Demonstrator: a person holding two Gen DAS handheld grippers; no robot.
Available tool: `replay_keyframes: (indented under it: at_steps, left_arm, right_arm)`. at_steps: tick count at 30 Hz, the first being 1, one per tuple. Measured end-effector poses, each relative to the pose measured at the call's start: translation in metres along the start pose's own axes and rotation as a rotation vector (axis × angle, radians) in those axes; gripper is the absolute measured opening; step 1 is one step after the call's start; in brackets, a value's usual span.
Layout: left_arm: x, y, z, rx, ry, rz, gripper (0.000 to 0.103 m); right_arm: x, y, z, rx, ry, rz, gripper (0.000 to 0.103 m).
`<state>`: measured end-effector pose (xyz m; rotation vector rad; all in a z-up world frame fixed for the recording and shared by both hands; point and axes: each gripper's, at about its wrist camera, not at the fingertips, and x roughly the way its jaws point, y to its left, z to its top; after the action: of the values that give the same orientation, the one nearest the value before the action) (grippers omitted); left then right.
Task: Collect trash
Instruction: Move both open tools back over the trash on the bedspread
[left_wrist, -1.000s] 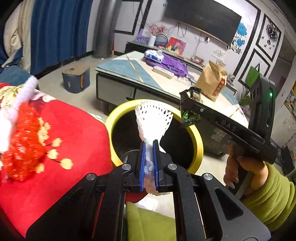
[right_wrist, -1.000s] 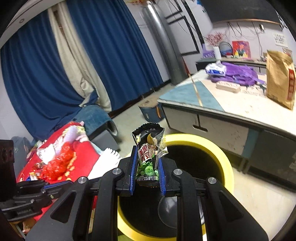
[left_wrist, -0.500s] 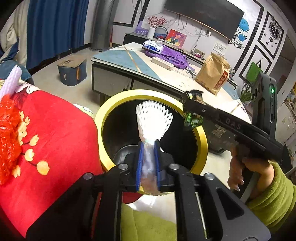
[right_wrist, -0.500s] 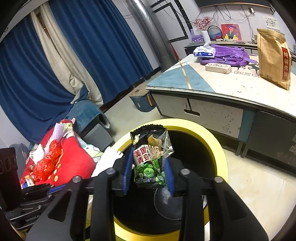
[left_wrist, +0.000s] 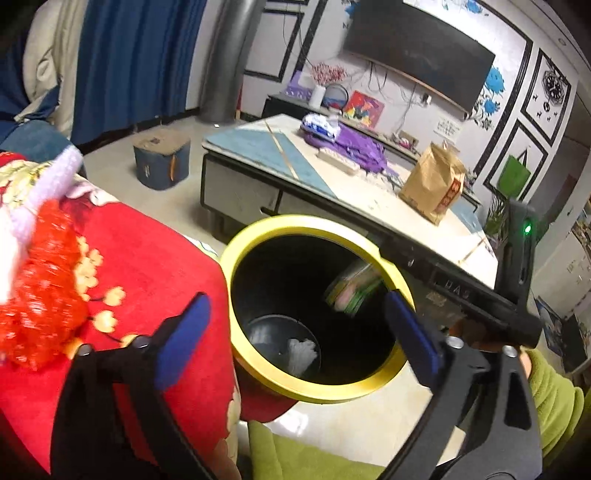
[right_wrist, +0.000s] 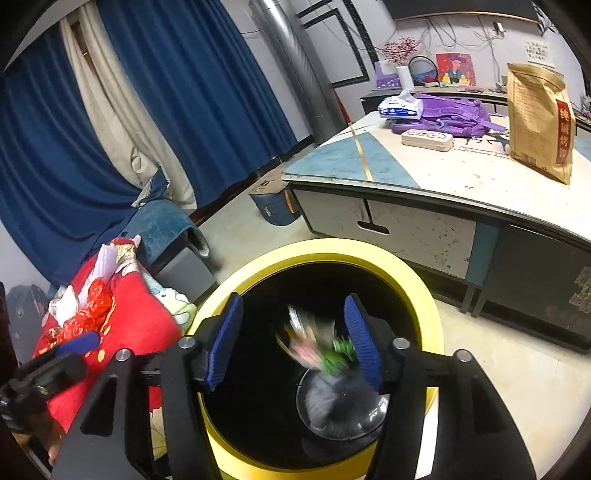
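Both over the yellow-rimmed bin (left_wrist: 258, 236) now, and letting go! Left hand-held gripper (left_wrist: 295, 332) opening, blue pads flung wide with nothing between them; white foam net (left_wrist: 301, 354) already down on the bin's dark floor. Right hand-held gripper (right_wrist: 295, 339) opening too, roughly half spread, and the green snack wrapper (right_wrist: 317, 350) caught mid-fall as a blur between the pads, free of the left pad, possibly brushing the right one. Seen from the left wrist view, same wrapper streaking down inside the far wall of the bin, just under the right tool's black body.

Step in hand, by the look of it: the drop. Doing it well means keeping both tools centred above the black opening, not over the rim, until each piece is clearly below the lip. Worth holding the right pads apart until the wrapper clears, since light foil tends to cling or flutter sideways. No shaking, no early pull-away.

More to collect, apparently: red crinkly wrapper (left_wrist: 40, 288) and pale scraps heaped on the red cushion (left_wrist: 155, 266) just beside the bin, on its left. Brown paper bag (right_wrist: 539, 122) standing on the counter (right_wrist: 443, 173) behind, well apart. Sensible follow-up: swing to the cushion with pads already spread, approach low, pinch the loose foil near its middle.
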<state>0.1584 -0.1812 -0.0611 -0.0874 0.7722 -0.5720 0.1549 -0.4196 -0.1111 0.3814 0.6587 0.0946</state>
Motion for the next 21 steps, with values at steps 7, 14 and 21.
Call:
replay_keyframes:
  at_steps: [7,14,21]
  left_arm:
    - [-0.024,0.010,0.001,-0.037,-0.051,0.040,0.092]
    - [-0.049,0.027,0.002,-0.086,-0.109,0.098,0.092]
    - [-0.075,0.045,0.002,-0.126,-0.170,0.135,0.092]
  right_arm:
    - [-0.003,0.013,0.000,-0.019,0.000,0.018,0.059]
    - [-0.009,0.040,0.000,-0.072,-0.007,0.065,0.064]
    - [-0.015,0.077,-0.005,-0.136,-0.002,0.122,0.065]
